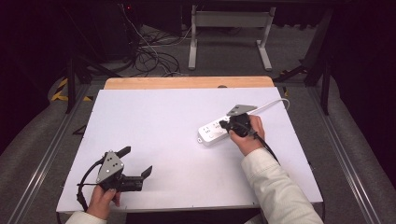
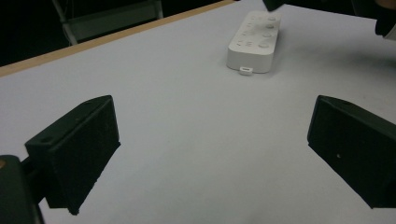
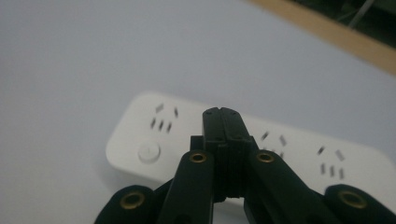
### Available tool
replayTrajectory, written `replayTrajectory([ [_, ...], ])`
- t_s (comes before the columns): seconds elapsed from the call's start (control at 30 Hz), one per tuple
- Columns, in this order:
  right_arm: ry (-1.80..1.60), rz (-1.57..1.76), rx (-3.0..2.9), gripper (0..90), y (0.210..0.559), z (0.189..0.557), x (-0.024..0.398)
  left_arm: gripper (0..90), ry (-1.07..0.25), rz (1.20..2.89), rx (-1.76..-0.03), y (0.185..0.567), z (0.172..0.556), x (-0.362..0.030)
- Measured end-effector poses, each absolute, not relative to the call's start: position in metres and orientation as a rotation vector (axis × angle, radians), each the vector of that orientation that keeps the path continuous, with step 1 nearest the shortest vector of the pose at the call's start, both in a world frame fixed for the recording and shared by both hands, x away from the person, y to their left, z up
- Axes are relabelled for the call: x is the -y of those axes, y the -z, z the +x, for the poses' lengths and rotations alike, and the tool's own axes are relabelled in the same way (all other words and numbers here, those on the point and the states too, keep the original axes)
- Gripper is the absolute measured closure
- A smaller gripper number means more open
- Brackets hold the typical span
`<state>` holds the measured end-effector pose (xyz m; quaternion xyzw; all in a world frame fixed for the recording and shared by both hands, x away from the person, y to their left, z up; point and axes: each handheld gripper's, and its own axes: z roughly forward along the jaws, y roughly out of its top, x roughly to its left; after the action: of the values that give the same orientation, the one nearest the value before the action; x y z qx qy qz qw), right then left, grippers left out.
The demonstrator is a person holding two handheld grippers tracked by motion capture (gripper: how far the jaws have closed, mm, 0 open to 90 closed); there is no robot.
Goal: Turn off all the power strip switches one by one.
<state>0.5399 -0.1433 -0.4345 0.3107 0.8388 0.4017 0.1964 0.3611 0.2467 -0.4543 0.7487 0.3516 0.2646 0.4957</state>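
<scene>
Hovering over the white power strip (image 1: 214, 131), the right gripper (image 3: 223, 113) has its jaws pressed together with nothing between them — a closed tip aimed down at the strip's top face, between two sets of sockets and not far from the round button (image 3: 149, 152) at the near end. Whether the tip touches the plastic cannot be told. The strip lies flat on the white table (image 1: 159, 116), right of middle, its cord (image 1: 272, 104) trailing toward the far right corner. My reading: the step in hand is a press on the strip with the closed tip, probably its switch. The next move calls for sliding the tip over to the button and pushing straight down. Well apart, near the front left edge, the left gripper (image 2: 212, 154) waits with jaws spread wide — empty.
</scene>
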Motion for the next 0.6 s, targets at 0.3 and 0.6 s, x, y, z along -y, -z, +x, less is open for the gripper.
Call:
replayTrajectory([
  [0.3, -1.106, 0.944, -2.362, 90.0, 0.431, 0.553, 0.164, 2.8, -0.648, 1.826, -0.846, 0.454, 0.362, -0.247],
  [0.6, -1.025, 0.985, -2.363, 90.0, 0.439, 0.565, 0.181, 2.8, -0.645, 1.82, -0.849, 0.454, 0.361, -0.247],
])
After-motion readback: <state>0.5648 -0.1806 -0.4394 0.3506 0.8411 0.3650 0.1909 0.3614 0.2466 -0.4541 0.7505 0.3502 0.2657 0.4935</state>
